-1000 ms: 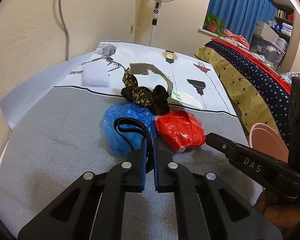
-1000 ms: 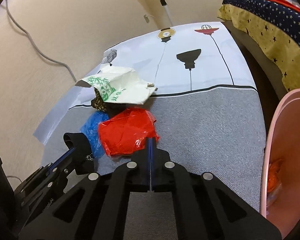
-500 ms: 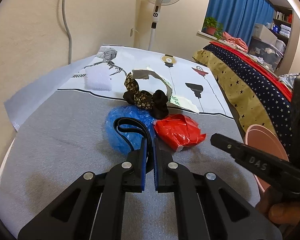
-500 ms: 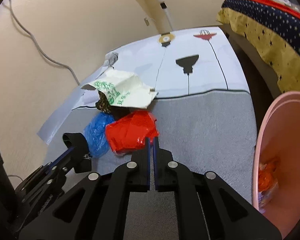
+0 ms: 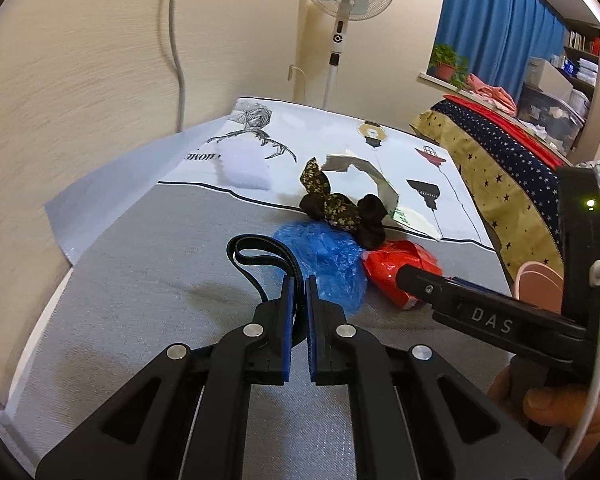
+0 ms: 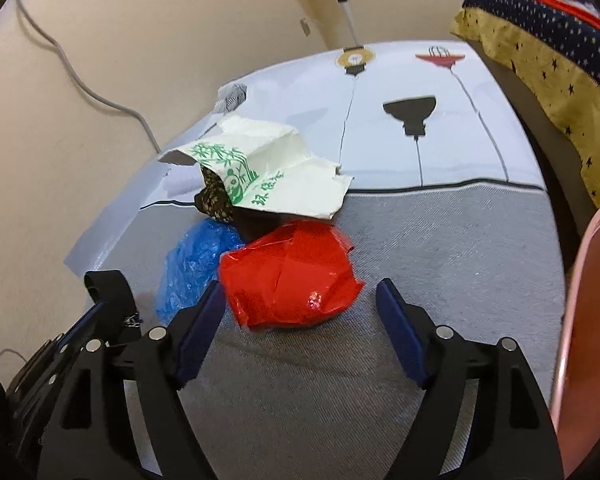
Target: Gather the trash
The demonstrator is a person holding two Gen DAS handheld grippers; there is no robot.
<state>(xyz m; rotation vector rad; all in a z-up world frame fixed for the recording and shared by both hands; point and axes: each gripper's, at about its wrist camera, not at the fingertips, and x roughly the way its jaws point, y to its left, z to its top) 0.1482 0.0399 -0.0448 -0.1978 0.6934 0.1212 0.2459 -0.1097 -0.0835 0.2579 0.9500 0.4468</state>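
Scene: A heap of trash lay on the grey-and-white printed table cover (image 6: 440, 248), with a pink bin (image 6: 580, 320) at the right edge.

Left gripper (image 5: 298, 280): Its blue pads were pressed almost together, pinching a black strap (image 5: 260, 254) whose loop arched forward over the cover.

Right gripper (image 6: 300, 300): Its jaws were opening, the fingers (image 6: 396, 316) spread to either side of the red wrapper (image 6: 292, 276), which sat between them but was not yet pressed.

Where the trash was: The red wrapper lay nearest the right gripper, touching the blue plastic bag (image 6: 192, 260); behind them sat a dark patterned cloth (image 5: 332, 204) under a torn paper bag (image 6: 276, 172) printed in green.

Risk, red wrapper: Likely glossy and crinkled (a puffy, faceted lump); it could squirt out of the pads or flatten if they closed off-centre.

Risk, neighbours: The left finger stood close to the blue bag, so a closing grip might snag that thin, wrinkled film and drag it along.

Risk, strap: Thin and floppy; it could slip from the narrow pinch or catch on the heap.

Textures: The cover looked woven and matte, the paper bag stiff and creased, the bin smooth and round-rimmed.
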